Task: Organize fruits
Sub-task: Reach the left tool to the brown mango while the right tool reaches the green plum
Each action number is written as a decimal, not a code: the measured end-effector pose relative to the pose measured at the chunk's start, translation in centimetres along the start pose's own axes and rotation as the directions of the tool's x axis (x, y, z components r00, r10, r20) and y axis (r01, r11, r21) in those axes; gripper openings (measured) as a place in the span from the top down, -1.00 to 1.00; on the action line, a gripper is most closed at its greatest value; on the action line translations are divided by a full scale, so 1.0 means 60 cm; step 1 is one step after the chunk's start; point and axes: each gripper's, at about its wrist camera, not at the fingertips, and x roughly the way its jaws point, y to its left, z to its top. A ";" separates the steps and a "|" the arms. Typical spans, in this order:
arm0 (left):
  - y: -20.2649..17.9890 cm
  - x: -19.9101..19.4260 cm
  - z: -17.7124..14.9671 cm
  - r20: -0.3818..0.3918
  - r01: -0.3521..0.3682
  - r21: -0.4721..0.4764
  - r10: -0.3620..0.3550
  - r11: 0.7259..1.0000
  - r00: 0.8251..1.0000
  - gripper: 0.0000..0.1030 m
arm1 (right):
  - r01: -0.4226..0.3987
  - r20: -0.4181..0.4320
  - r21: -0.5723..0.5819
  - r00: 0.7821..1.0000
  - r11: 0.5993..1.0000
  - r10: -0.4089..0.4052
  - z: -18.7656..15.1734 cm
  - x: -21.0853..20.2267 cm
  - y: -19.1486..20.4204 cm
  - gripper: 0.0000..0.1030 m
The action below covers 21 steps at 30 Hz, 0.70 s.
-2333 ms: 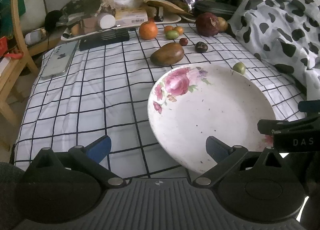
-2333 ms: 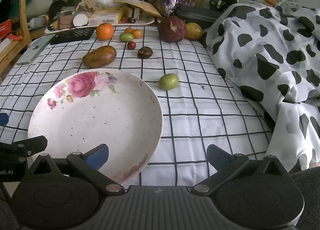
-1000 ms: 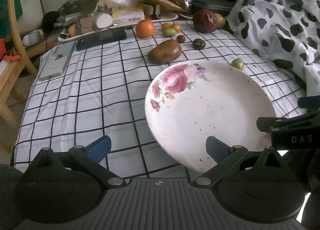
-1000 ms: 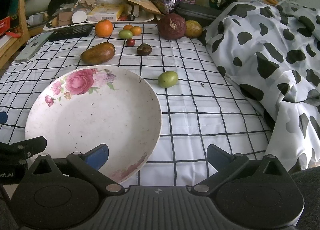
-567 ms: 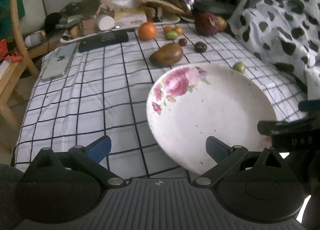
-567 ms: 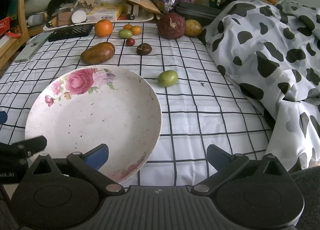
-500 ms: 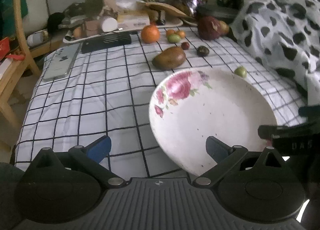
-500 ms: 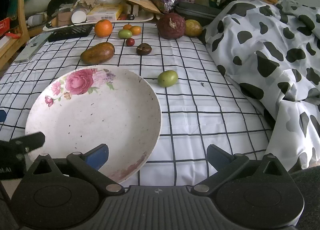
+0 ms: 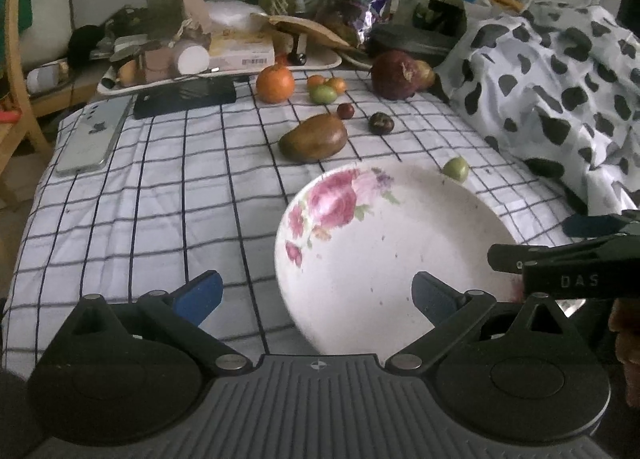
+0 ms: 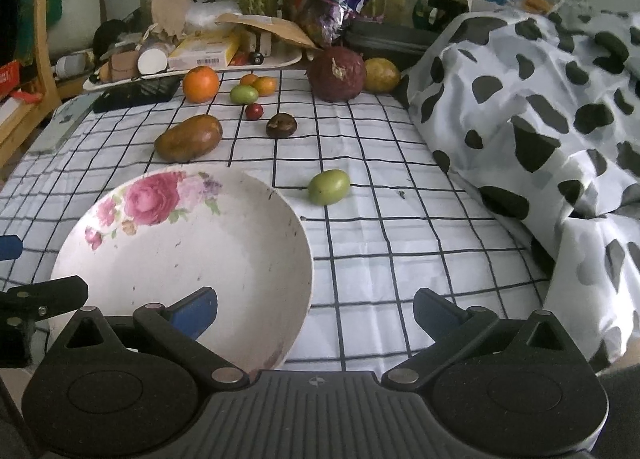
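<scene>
Checked cloth covering the worktop. Plate, floral, lying near its front edge, nothing on it. Left tool and right tool, each with jaws spread wide and holding nothing, flanking the plate. Beyond the plate: pomegranate, mango, orange. Green fruit lying just right of the plate's far rim, apart from it.

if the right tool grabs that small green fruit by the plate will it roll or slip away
The small round green fruit looks smooth and nearly spherical, so it will probably roll if nudged off-centre. It lies free on the soft checked cloth, which may damp rolling a little. Its glossy skin could slip between the open right tool fingers.
</scene>
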 end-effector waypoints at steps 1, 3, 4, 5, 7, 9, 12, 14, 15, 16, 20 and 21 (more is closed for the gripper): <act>0.003 0.003 0.005 0.006 0.003 0.006 -0.003 1.000 1.000 -0.99 | -0.007 -0.001 0.005 1.000 1.000 0.007 0.004 0.005 -0.004 -1.00; 0.005 0.009 0.011 0.017 0.000 0.020 0.000 1.000 1.000 -0.99 | -0.008 0.003 0.016 1.000 1.000 0.008 0.015 0.014 -0.012 -1.00; 0.006 0.012 0.015 0.022 -0.002 0.028 0.001 1.000 1.000 -0.99 | -0.010 0.008 0.021 1.000 1.000 0.010 0.019 0.018 -0.016 -1.00; 0.008 0.014 0.018 0.027 -0.002 0.036 0.001 0.999 1.000 -0.99 | -0.011 0.012 0.027 1.000 1.000 0.011 0.024 0.023 -0.022 -1.00; 0.012 0.021 0.026 0.034 0.000 0.043 -0.002 0.999 0.999 -0.99 | -0.015 0.020 0.031 1.000 0.999 0.014 0.035 0.031 -0.031 -1.00; 0.017 0.029 0.034 0.039 0.008 0.040 -0.009 0.999 0.999 -0.99 | -0.022 0.020 0.025 1.000 0.999 0.022 0.048 0.041 -0.039 -1.00; 0.025 0.038 0.046 0.051 0.023 0.040 -0.025 0.999 0.998 -0.99 | -0.035 0.020 -0.003 0.999 0.999 0.035 0.067 0.055 -0.047 -1.00; 0.028 0.044 0.054 0.065 0.024 0.053 -0.027 0.998 0.998 -0.99 | -0.040 0.029 -0.037 0.999 0.999 0.041 0.079 0.063 -0.050 -1.00; 0.029 0.047 0.059 0.070 0.022 0.061 -0.026 0.998 0.997 -0.99 | -0.045 0.035 -0.056 0.998 0.997 0.048 0.085 0.066 -0.051 -1.00; 0.030 0.050 0.062 0.073 0.019 0.068 -0.024 0.997 0.997 -0.99 | -0.052 0.041 -0.076 0.998 0.996 0.055 0.091 0.069 -0.052 -1.00; 0.037 0.070 0.079 0.076 0.017 0.091 -0.023 0.996 0.997 -0.99 | -0.101 0.050 -0.141 0.993 0.985 0.109 0.112 0.082 -0.061 -1.00; 0.039 0.076 0.083 0.073 0.014 0.093 -0.021 0.996 0.997 -0.99 | -0.113 0.047 -0.156 0.992 0.981 0.121 0.116 0.086 -0.063 -1.00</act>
